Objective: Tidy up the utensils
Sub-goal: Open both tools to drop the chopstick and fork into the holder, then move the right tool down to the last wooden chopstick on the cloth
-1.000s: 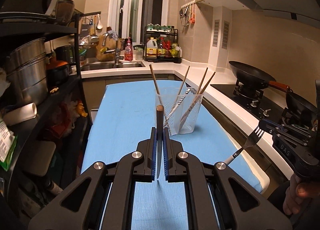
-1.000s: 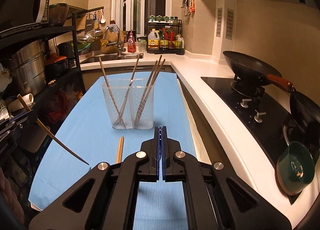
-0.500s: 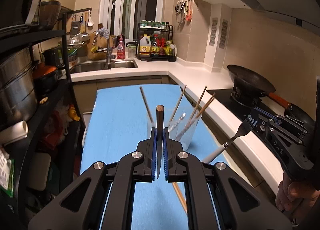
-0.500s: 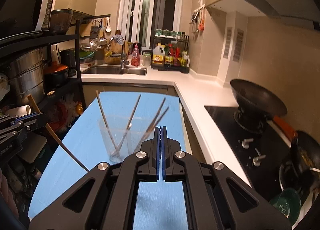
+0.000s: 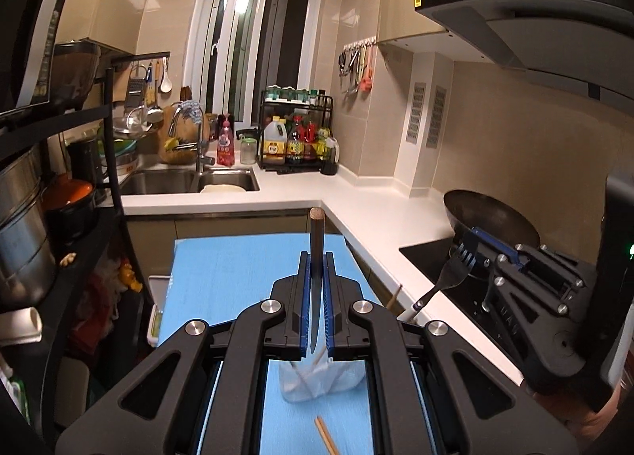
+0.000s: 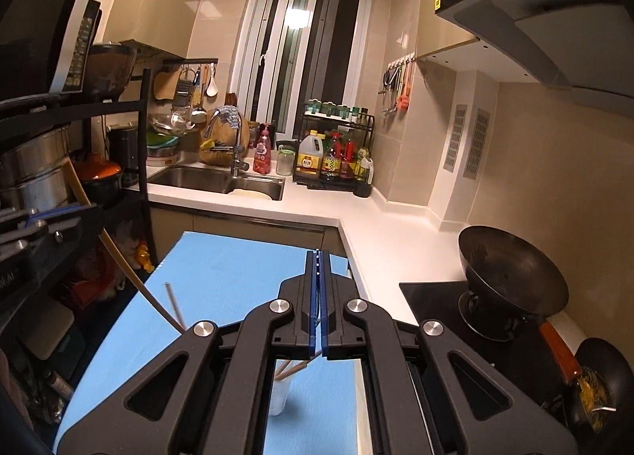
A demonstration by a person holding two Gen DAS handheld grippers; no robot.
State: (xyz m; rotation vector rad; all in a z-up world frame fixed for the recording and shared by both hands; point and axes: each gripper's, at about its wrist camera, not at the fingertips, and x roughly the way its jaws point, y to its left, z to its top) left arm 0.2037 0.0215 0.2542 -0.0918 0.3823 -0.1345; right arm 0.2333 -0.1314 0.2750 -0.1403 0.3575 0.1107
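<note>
My left gripper (image 5: 316, 257) is shut on a dark wooden chopstick (image 5: 316, 241) that stands up between its jaws. It also shows at the left of the right wrist view (image 6: 51, 229), the chopstick (image 6: 119, 257) slanting down. My right gripper (image 6: 318, 257) is shut on a fork; in the left wrist view it (image 5: 475, 245) holds the fork (image 5: 447, 276) with tines up and white handle down. The clear utensil holder (image 5: 317, 383) with several chopsticks sits below both grippers on the blue mat (image 5: 237, 276), mostly hidden. One loose chopstick (image 5: 325, 435) lies on the mat.
A white counter (image 5: 376, 217) runs along the right, with a hob and black wok (image 6: 511, 276). A sink (image 6: 214, 179) and a bottle rack (image 6: 337, 153) stand at the back. A black shelf with pots (image 5: 23, 225) lines the left side.
Both grippers have risen and come over the utensil holder, which has dropped from the middle of the views to beneath the jaws. Each still holds its utensil.
</note>
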